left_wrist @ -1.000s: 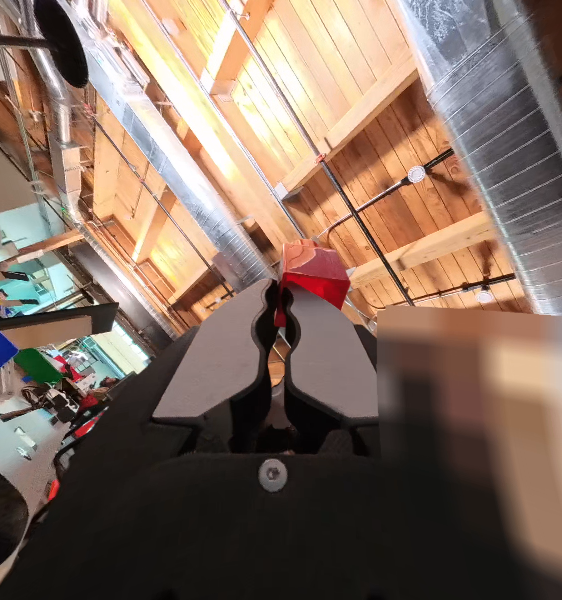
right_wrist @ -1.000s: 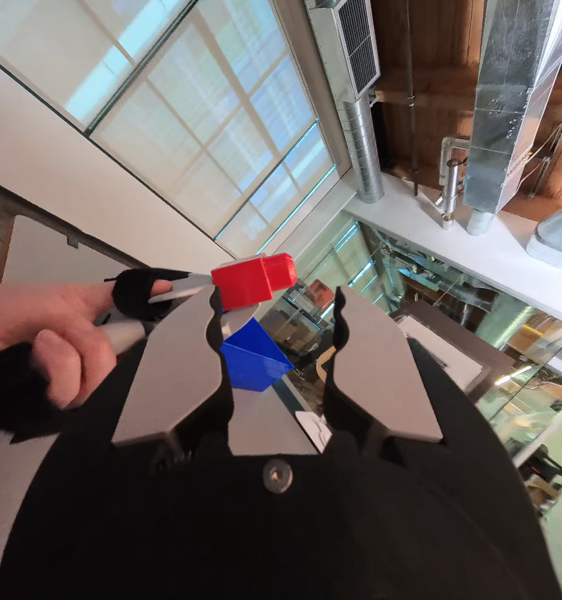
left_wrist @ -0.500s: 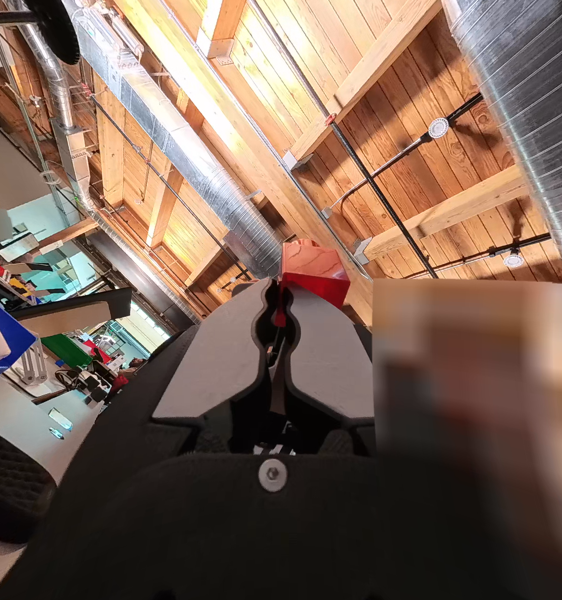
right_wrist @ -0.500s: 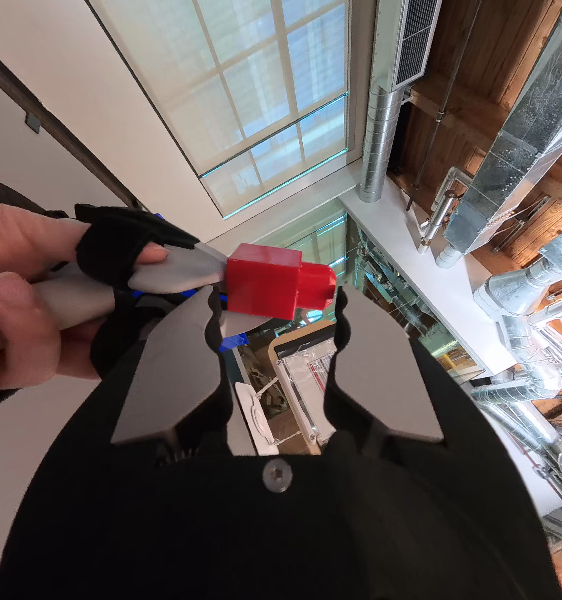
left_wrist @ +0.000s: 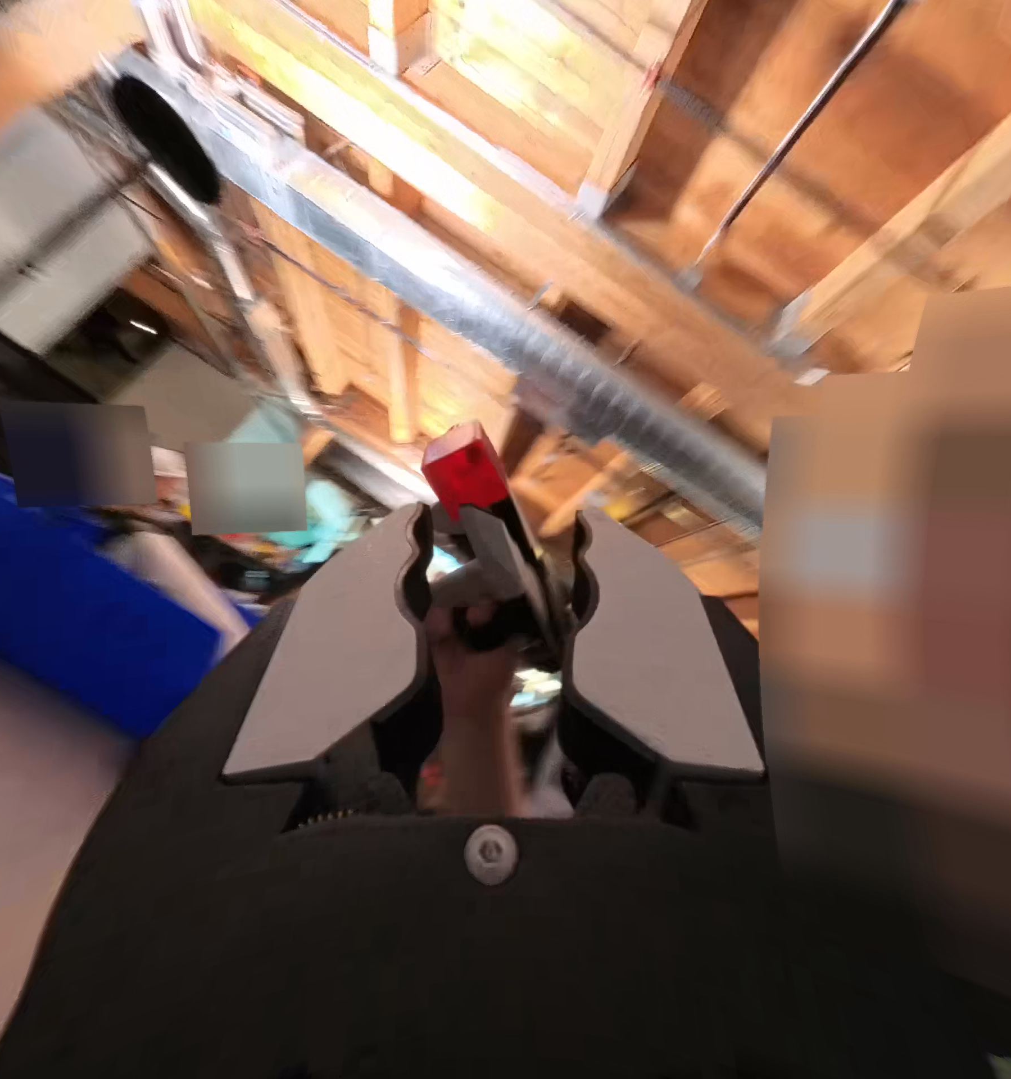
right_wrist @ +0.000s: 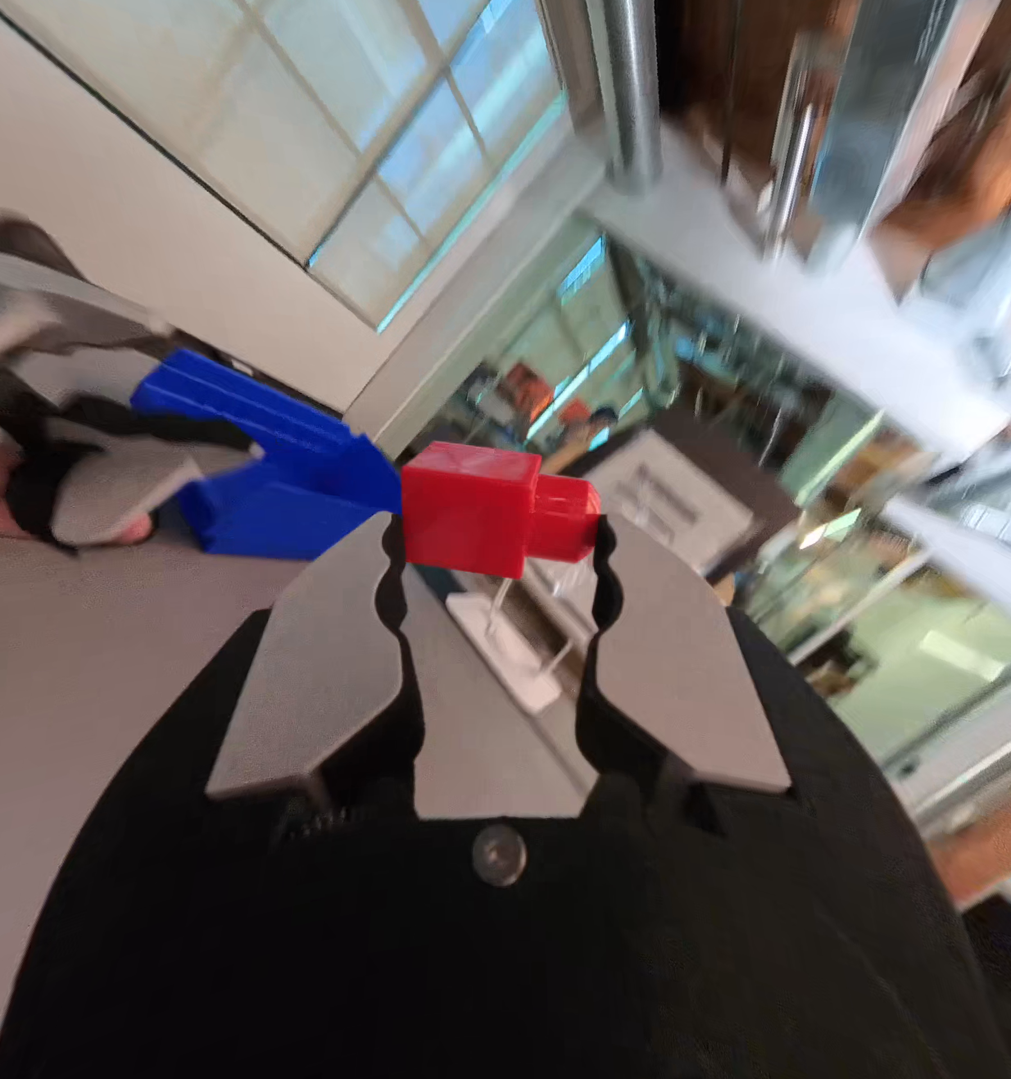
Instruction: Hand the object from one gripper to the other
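Note:
A red block (right_wrist: 468, 508) with a round stud on one end is clamped between the fingertips of my right gripper (right_wrist: 497, 525), held up in the air. My left gripper (left_wrist: 500, 519) is open and empty. In the left wrist view the red block (left_wrist: 465, 476) sits just beyond my open jaws, on the tips of the right gripper's fingers (left_wrist: 503, 560), which rise from below between my own. In the right wrist view the left gripper's grey fingers (right_wrist: 117, 490) are at the far left, apart from the block.
A blue bin (right_wrist: 292, 467) lies behind the block, also seen at the left of the left wrist view (left_wrist: 53, 613). A grey table surface (right_wrist: 82, 671) is below. A hand (left_wrist: 468, 671) holds the right gripper. Both views are motion-blurred.
My right gripper has shut on the red block. My left gripper has opened, let go of the block and drawn away to the left.

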Action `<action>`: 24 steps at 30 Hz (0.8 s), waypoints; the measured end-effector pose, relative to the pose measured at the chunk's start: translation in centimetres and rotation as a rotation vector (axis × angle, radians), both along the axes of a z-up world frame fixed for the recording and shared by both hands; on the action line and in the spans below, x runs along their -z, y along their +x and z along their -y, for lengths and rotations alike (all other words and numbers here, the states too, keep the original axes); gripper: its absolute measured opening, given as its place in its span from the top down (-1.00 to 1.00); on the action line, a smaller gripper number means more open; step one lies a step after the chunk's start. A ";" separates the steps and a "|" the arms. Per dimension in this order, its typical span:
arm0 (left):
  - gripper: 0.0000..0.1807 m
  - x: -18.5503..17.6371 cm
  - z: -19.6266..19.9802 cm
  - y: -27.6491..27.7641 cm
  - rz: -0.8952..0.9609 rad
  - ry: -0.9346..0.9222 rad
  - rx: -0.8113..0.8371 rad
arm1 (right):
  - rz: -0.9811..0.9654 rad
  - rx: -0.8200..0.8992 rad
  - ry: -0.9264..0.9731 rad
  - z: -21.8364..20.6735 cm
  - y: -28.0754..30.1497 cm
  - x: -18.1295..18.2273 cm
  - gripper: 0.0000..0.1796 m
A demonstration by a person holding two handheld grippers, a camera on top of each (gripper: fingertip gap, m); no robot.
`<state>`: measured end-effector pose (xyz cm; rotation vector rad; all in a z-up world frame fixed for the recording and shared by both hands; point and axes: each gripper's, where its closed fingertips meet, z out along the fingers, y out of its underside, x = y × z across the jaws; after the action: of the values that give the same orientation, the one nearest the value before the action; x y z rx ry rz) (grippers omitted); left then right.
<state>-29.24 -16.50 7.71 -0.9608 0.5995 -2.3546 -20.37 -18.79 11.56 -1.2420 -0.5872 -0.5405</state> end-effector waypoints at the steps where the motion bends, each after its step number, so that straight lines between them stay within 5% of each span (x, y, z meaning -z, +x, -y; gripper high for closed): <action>1: 0.49 0.3 -0.6 0.0 -0.050 0.102 -0.119 | -0.053 0.028 -0.041 -0.2 1.7 0.5 0.29; 5: 0.44 -0.3 -0.9 0.0 -0.198 0.506 -0.473 | 0.082 0.100 -0.131 -0.3 2.5 3.0 0.29; 10: 0.33 0.3 1.4 3.4 -0.458 0.855 -0.528 | 0.399 0.169 -0.159 -1.3 -1.2 5.9 0.29; 17: 0.37 3.5 1.9 5.8 -0.678 0.973 -0.443 | 0.545 0.141 -0.078 -0.8 -4.0 5.9 0.29; 19: 0.56 3.8 2.2 5.9 -0.662 0.999 -0.424 | 0.572 0.137 -0.050 -0.5 -4.4 5.8 0.29; 24: 0.60 0.8 1.8 4.3 -0.475 0.856 -0.453 | 0.394 0.097 0.021 0.4 -3.6 5.1 0.31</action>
<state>-24.90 -18.27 6.94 -1.0671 1.2714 -1.2523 -23.96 -19.24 6.45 -1.1549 -0.8507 -0.8812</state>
